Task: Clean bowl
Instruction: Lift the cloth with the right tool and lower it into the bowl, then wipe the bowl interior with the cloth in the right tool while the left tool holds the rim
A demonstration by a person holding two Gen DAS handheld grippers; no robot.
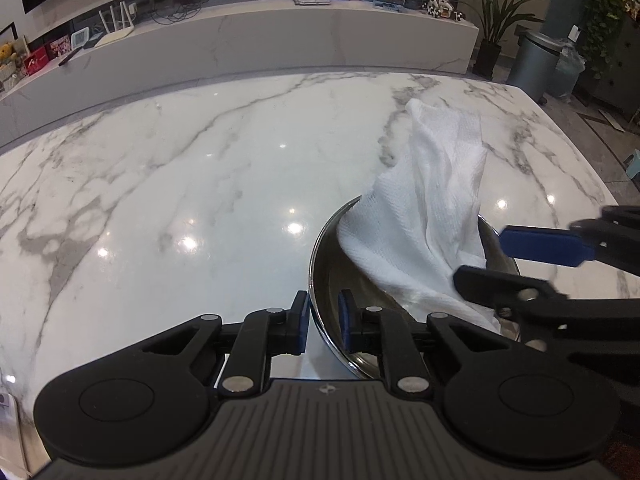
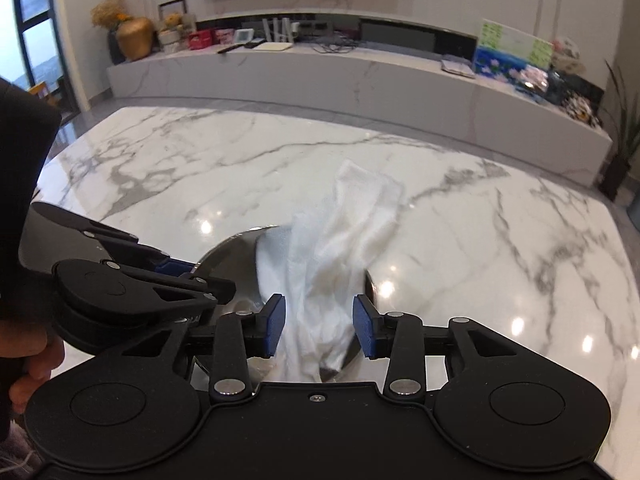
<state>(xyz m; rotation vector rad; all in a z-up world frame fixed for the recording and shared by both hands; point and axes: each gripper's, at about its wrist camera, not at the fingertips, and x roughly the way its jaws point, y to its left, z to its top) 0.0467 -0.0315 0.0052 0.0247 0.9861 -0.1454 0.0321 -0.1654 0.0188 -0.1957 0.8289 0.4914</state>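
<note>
A steel bowl [image 1: 324,276] sits on the marble table near its front edge. A white cloth [image 1: 432,200] lies partly inside it and drapes over the far rim onto the table. My left gripper [image 1: 323,322] is shut on the bowl's near-left rim, one pad outside and one inside. My right gripper [image 2: 320,328] is open, its blue pads either side of the cloth [image 2: 332,264] above the bowl [image 2: 232,252]. In the left wrist view the right gripper [image 1: 492,256] reaches in from the right over the bowl.
The white marble table [image 1: 180,184] spreads out beyond the bowl. Behind it runs a long marble console [image 2: 320,76] with small items. A grey bin [image 1: 532,64] and potted plants [image 1: 496,20] stand on the floor at the far right.
</note>
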